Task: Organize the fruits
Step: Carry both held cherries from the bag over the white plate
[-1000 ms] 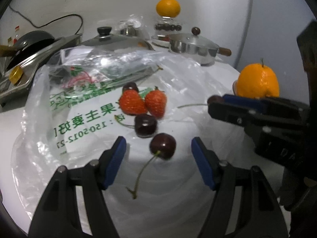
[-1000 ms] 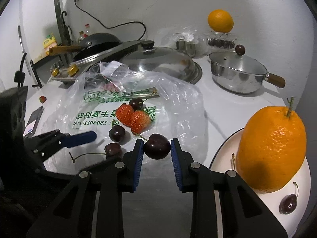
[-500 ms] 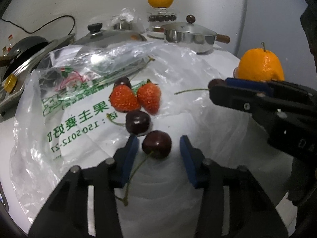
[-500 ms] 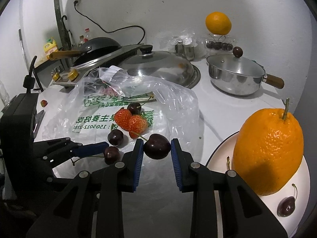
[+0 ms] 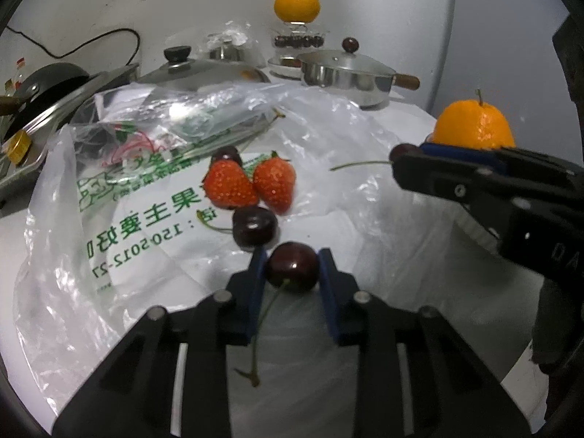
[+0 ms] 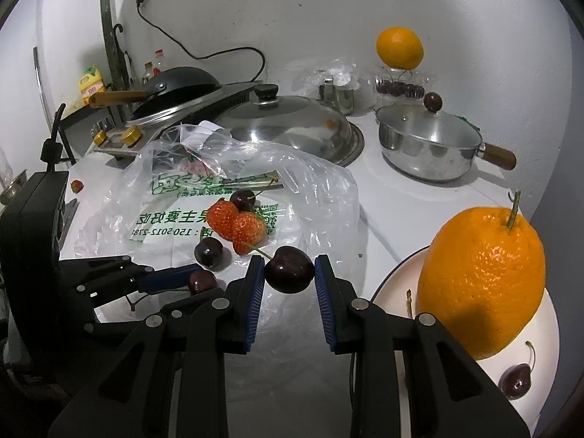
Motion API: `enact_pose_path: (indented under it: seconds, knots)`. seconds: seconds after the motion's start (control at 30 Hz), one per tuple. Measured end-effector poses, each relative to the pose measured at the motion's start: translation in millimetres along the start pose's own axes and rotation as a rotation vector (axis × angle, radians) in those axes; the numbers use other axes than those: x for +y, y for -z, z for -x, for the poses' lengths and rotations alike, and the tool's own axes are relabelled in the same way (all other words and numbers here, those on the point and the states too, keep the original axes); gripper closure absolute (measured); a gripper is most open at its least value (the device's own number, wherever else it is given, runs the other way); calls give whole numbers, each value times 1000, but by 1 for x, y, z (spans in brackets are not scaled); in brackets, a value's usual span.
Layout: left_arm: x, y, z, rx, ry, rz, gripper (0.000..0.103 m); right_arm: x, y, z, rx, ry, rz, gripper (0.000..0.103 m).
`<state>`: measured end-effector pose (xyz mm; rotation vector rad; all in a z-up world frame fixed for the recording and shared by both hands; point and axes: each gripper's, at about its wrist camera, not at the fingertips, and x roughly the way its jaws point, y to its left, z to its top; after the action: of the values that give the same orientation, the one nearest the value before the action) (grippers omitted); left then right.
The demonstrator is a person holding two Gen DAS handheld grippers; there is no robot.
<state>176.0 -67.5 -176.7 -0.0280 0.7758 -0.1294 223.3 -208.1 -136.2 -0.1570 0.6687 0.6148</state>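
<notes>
White wall (image 6: 328, 7) behind a white kitchen counter (image 6: 419, 197).

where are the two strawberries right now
The two strawberries lie side by side on the plastic bag, mid-frame in the left wrist view, with one loose cherry just in front and another behind them.

White desk (image 6: 408, 211), crumpled clear plastic bag (image 6: 321, 197) with green print spread across it, domed steel lid (image 6: 292, 131) and lidded saucepan (image 6: 427, 146) behind, white plate (image 6: 398, 284) at right edge
</notes>
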Motion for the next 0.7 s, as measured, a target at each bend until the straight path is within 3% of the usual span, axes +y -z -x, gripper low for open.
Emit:
enact_pose_path:
  seconds: [0.7]
  knots:
    - [4, -5, 50, -93, -5, 33, 74, 16, -6, 32, -46, 18, 39, 73]
